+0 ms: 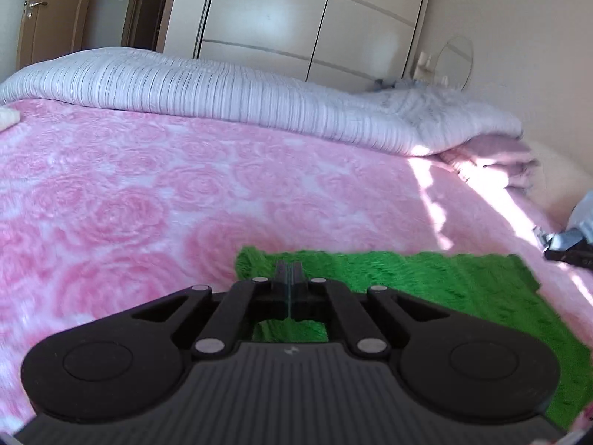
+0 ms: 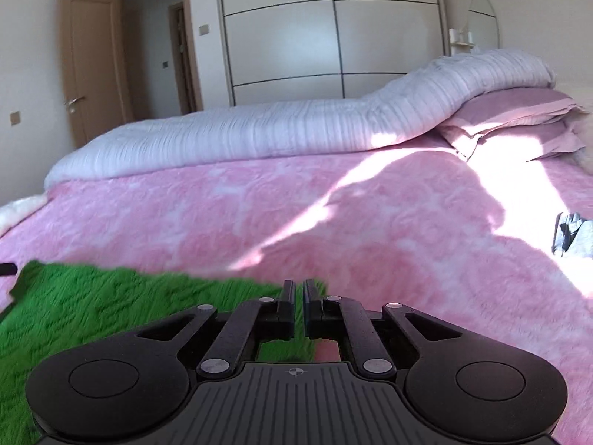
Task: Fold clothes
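**Green fleece on a pink bed**

Pink rose-patterned blanket [image 1: 155,193] covers the bed, and we see a fuzzy green cloth [image 1: 426,282] lying flat on it near the edge closest to us. Our left gripper [image 1: 289,272] has its jaws pressed together on the cloth's far left corner, with green fabric showing beneath them. Our right gripper [image 2: 298,291] sits at the cloth's far right corner [image 2: 111,304]; its jaws stand almost together with a thin slit between them, and we cannot tell whether any fabric is caught there.

Along the far side of the bed runs a rolled white ribbed duvet [image 2: 267,129]. At the head corner it climbs over mauve pillows [image 2: 519,126]. Sunlight falls in bright patches across the blanket on that side, and a small grey and black thing [image 2: 570,235] lies near the right edge, too blurred for us to name.

Behind the bed stands a pale wardrobe [image 2: 333,37] with dark seams. A brown door [image 2: 89,63] is open to its left, and an oval mirror [image 2: 483,22] hangs on the right wall.
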Motion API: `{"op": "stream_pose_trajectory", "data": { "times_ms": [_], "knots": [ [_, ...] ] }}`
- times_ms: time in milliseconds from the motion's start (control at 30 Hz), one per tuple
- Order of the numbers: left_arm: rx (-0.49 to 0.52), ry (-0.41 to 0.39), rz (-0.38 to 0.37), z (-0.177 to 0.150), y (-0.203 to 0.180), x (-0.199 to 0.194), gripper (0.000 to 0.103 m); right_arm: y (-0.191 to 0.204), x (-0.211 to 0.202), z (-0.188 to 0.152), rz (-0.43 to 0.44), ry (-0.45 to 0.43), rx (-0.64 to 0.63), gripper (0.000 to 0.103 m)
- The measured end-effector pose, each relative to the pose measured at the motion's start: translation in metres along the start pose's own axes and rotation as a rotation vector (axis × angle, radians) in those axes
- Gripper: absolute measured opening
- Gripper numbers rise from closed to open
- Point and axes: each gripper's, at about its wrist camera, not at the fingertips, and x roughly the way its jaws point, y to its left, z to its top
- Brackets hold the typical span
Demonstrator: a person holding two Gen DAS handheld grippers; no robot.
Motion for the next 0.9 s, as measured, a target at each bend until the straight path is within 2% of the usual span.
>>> {"op": "stream_pose_trajectory", "data": {
  "times_ms": [100,167,267,333,433,500,600,667,800,900],
  "knots": [
    [0.025,0.102,0.024,-0.006,0.002,0.025,0.0,-0.001,0.022,-0.008,-0.012,0.085,-0.011,0.006],
    [0.018,0.099,0.023,-0.009,0.003,0.024,0.0,-0.001,0.034,-0.027,-0.012,0.137,-0.015,0.006],
    [0.009,0.094,0.021,-0.013,0.005,0.022,0.0,-0.003,0.029,-0.031,-0.014,0.13,-0.013,0.006],
    [0.011,0.07,0.016,-0.01,0.005,0.016,0.0,-0.006,0.022,-0.019,-0.018,0.114,-0.003,0.006],
    [0.027,0.007,0.016,0.005,0.003,0.01,0.0,-0.007,0.016,0.002,0.001,0.042,-0.004,0.006],
    [0.031,0.017,0.019,0.012,0.002,0.02,0.0,-0.005,0.024,0.011,0.008,0.031,-0.018,0.006],
    [0.046,0.067,0.027,0.011,0.003,0.044,0.0,-0.002,0.052,0.01,0.02,0.075,-0.035,0.006],
    [0.049,0.106,0.038,0.002,0.008,0.059,0.0,-0.005,0.074,-0.003,0.014,0.161,-0.037,0.006],
    [0.073,0.103,0.05,-0.004,0.005,0.059,0.001,-0.015,0.078,-0.012,0.034,0.15,0.019,0.006],
    [0.044,0.086,0.049,0.001,0.007,0.042,0.0,-0.023,0.057,-0.007,0.043,0.133,0.078,0.006]
  ]
}}
